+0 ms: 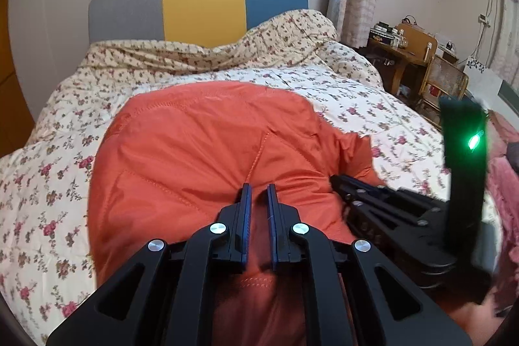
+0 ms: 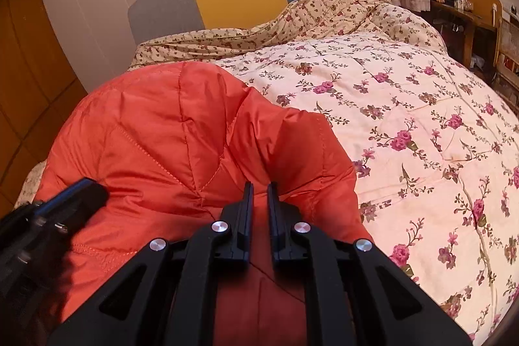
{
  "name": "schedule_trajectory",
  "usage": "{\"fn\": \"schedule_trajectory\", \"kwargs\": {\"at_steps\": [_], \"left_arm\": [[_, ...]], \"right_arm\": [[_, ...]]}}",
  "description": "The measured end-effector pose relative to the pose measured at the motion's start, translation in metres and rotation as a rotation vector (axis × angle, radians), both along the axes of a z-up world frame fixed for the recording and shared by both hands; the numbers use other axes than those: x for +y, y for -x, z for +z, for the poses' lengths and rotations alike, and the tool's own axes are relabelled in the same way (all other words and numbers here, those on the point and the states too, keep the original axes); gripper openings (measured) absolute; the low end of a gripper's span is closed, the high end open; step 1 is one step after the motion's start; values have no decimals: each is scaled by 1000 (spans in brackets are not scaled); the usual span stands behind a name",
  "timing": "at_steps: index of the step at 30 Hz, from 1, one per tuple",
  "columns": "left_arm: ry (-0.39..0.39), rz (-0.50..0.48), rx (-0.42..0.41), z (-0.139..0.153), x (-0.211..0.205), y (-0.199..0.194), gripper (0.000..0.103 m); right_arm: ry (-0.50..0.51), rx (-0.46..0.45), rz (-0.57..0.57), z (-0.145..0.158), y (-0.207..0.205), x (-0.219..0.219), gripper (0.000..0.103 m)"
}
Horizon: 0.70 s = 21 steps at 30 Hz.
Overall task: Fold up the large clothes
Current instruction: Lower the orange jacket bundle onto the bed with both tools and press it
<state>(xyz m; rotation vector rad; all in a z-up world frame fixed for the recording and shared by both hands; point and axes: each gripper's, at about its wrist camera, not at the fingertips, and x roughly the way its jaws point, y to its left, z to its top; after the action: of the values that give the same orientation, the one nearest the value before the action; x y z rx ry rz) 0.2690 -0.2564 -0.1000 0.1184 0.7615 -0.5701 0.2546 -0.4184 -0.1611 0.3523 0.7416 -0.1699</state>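
Both grippers pinching the near edge of an orange quilted jacket on the bed

The orange jacket (image 1: 201,151) lies puffed up on the floral quilt (image 1: 356,93), near the foot of the bed, with the headboard (image 1: 201,5) far behind. The left gripper (image 1: 258,188) and right gripper (image 2: 259,187) sit side by side, each with its jaws pressed nearly together on a fold of the orange fabric. This looks like mid-fold, with the near hem gathered. The next move probably calls for lifting both grips evenly and carrying the edge toward the far side without letting the slippery fabric slide out
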Motion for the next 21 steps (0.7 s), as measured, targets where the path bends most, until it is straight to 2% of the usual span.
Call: {"fn": "schedule_trajectory", "kwargs": {"at_steps": [4,7,10,12,14,18,21], "left_arm": [[15,151,-46,29,13,-25,9],[-34,247,1,22,15,-66,9],[-95,252,44,-1,8,-84,9],[-151,248,17,-13,4,-83,9],[-172,249,-15,-21,4,-76,9],[-182,252,-30,-26,7,-71,9],[-197,251,-32,-27,4,-73,9]], "right_arm": [[-8,-19,1,3,3,-1,7],[-11,-25,3,4,4,-1,7],[-10,-9,8,7,2,0,7],[17,42,35,16,-3,3,8],[41,70,42,29,-6,5,12],[66,34,53,68,-23,6,12],[80,81,66,64,-54,5,14]]}}
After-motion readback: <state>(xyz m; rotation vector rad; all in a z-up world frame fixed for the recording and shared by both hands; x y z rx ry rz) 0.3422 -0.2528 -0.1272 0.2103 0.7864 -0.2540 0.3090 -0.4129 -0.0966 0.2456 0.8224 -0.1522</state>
